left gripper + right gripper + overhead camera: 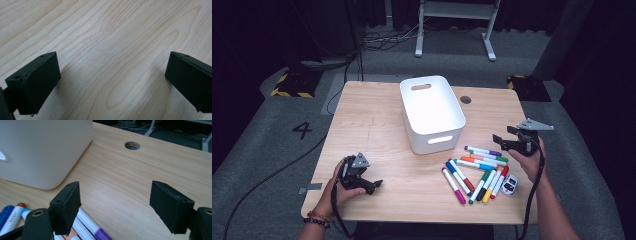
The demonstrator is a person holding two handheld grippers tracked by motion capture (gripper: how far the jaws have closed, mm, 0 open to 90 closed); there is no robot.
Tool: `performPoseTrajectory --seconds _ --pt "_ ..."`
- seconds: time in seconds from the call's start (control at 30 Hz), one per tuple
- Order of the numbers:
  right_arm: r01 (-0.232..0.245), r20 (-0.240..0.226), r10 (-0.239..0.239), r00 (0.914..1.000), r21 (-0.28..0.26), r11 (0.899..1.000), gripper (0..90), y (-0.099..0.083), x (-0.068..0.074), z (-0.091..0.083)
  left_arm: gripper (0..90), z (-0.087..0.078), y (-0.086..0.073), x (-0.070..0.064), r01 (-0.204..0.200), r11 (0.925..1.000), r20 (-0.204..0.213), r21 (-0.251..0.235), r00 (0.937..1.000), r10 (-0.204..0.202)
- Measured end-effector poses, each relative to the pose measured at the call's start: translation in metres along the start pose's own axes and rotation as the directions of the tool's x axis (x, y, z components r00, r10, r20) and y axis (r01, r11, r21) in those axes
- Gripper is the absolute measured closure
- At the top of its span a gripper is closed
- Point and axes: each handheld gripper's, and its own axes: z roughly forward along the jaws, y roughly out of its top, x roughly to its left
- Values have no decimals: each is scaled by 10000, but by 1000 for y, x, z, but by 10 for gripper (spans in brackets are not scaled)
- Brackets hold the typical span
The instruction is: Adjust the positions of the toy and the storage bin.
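Progress: not started; no marker binned.
Markers (477,172): loose on table (377,125), right of centre, near white bin (430,112).
Right claw (504,141): wide, empty, above markers.
Left claw (371,185): wide, empty, near-left.

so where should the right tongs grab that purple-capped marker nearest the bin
Probably mid-barrel on the purple-capped marker, coming from above with the open right tongs. It lies flat at the pile's edge facing the white bin, so that side is free.

A white number 4 (302,130) is marked on the grey floor (272,150), left of the wooden table (377,130).
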Motion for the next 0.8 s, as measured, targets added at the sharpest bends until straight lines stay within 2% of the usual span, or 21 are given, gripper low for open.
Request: performPoseTrajectory --seconds 0.1,0.27,0.43,0.47,0.53,0.57,0.6,0.7,0.73,0.8 --pt "202 68 -202 9998 34 9998 256 8 7 3 2 0 0 0 4 10000 1 -2 10000 -4" --pt "424 -381 -439 9983 -379 9984 260 34 26 6 2 0 0 0 1 10000 0 -1 10000 -1" --pt "440 -761 -487 9959 -616 9971 264 49 40 10 2 0 0 0 -2 10000 2 0 10000 2" --pt "690 -839 -744 9937 -648 9955 272 59 50 13 1 0 0 0 2 10000 4 2 10000 -2" --pt "976 -938 -1037 9902 -671 9930 276 68 60 17 1 0 0 0 1 10000 2 2 10000 -1" --pt "976 -938 -1037 9902 -671 9930 276 68 60 17 2 0 0 0 1 10000 2 2 10000 -1" --pt "1199 -941 -1258 9876 -658 9906 289 76 70 21 1 0 0 0 19 10000 -2 -16 10000 -19" --pt "1310 -975 -1371 9858 -658 9892 297 83 78 25 2 0 0 0 -3 10000 0 -2 10000 3" --pt "1476 -900 -1533 9841 -672 9868 301 89 85 27 2 0 0 0 1 10000 -1 -4 10000 -1" --pt "1662 -872 -1716 9813 -654 9839 303 93 91 31 2 0 0 0 0 10000 0 -2 10000 0"
